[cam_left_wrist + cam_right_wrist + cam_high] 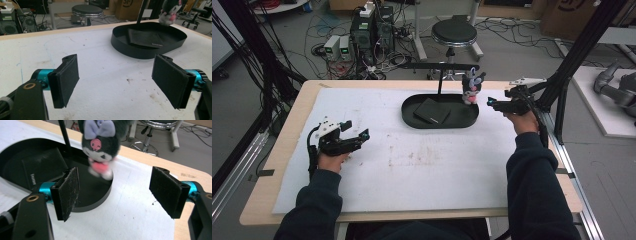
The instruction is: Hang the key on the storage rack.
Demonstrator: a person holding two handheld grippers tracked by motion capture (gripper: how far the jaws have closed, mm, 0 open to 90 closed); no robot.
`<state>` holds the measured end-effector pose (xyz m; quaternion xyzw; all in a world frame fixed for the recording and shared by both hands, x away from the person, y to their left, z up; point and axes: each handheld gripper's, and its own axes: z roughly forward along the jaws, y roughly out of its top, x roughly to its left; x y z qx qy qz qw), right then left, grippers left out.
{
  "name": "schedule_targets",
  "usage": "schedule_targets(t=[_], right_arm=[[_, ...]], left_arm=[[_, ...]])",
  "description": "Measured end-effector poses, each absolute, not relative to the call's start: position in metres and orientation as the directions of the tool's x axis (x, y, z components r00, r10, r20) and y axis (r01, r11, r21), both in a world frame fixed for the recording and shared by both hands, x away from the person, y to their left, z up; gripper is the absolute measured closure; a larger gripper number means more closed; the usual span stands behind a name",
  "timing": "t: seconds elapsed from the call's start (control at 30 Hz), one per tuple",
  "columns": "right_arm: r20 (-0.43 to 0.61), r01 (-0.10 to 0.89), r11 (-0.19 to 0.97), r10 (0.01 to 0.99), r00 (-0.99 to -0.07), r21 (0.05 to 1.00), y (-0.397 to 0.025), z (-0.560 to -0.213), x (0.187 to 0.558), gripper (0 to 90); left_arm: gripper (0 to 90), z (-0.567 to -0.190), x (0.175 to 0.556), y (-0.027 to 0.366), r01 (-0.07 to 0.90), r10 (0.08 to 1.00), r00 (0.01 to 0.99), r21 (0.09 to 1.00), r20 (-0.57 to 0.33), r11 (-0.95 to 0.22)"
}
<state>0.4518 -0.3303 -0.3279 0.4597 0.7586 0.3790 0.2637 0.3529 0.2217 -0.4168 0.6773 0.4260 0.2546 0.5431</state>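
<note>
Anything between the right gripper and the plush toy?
Nothing visible. The right gripper is open and faces the plush toy, which hangs over the black tray's right end. The stand's pole is off to the side.

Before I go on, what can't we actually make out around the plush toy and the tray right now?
- How the plush toy hangs: right gripper view, top edge cuts off its head; the toy is blurred.
- The wording on the black pad in the tray: left gripper view, too small.
- The stand's post foot: high view, too small to tell how it joins the tray.
</note>
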Motion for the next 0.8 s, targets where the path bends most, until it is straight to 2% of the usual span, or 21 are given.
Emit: schedule_targets(t=[0.17,0.43,0.63,0.8], right_arm=[[-0.064,0.458,0.319,0.870,-0.490,0.830,-0.333,-0.330,0.427,21.4],[0.008,0.471,0.289,0.846,-0.533,0.833,-0.339,-0.373,0.380,21.0],[-0.031,0.446,0.311,0.846,-0.532,0.839,-0.338,-0.397,0.361,21.0],[-0.050,0.433,0.318,0.849,-0.525,0.844,-0.339,-0.396,0.355,21.0]], left_arm=[[21.5,-0.415,0.353,0.223,0.289,0.852,0.508,0.957,-0.127,-0.029],[19.7,-0.412,0.353,0.219,0.282,0.843,0.523,0.959,-0.125,-0.033],[19.7,-0.411,0.353,0.217,0.275,0.846,0.521,0.960,-0.112,-0.043],[19.8,-0.411,0.354,0.215,0.272,0.846,0.523,0.961,-0.106,-0.048]])
